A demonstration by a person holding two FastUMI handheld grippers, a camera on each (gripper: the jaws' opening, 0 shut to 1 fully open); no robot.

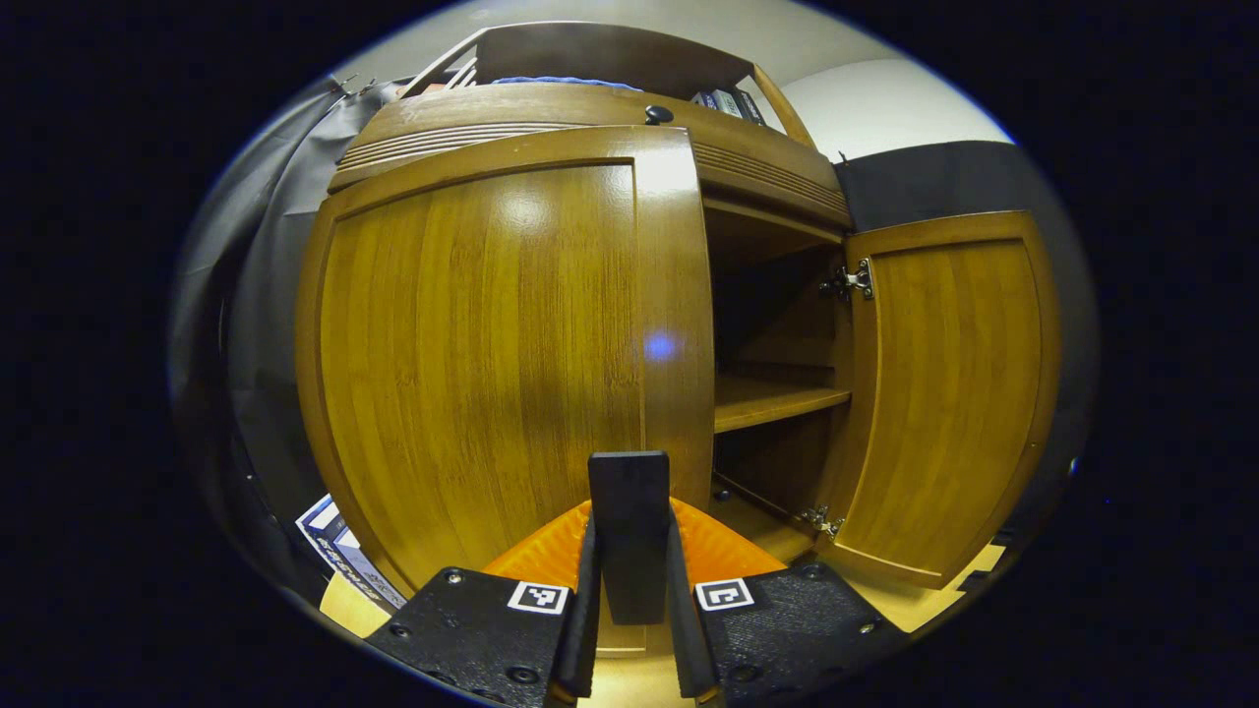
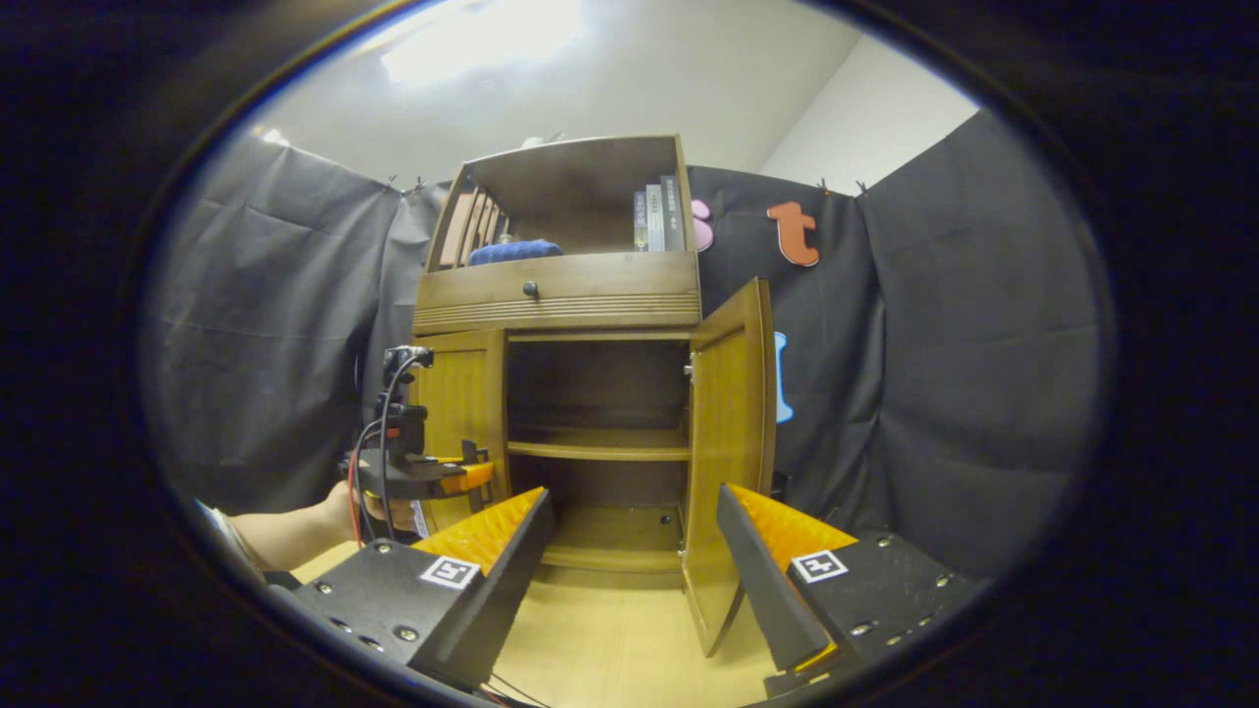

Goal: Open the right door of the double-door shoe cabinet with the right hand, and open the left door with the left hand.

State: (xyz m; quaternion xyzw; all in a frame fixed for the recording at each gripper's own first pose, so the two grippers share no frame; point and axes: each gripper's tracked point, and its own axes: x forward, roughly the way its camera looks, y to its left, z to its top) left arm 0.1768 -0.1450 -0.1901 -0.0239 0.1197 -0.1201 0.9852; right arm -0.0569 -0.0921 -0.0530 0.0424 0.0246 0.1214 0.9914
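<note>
no text legible, book spines (image 2: 657, 220) blurred

Straight ahead of the right tool, the brown wooden shoe cabinet (image 2: 557, 290) stands upright, its right door (image 2: 726, 452) swung wide, edge toward the tool. The left door (image 1: 492, 354) fills the space just beyond the left tool, hanging partly open.

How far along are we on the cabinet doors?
Done: the right door stands swung open, and the right gripper is open and clear of it. In hand: the left gripper is shut on the left door handle. Left: the left door looks closed and needs pulling open.
</note>
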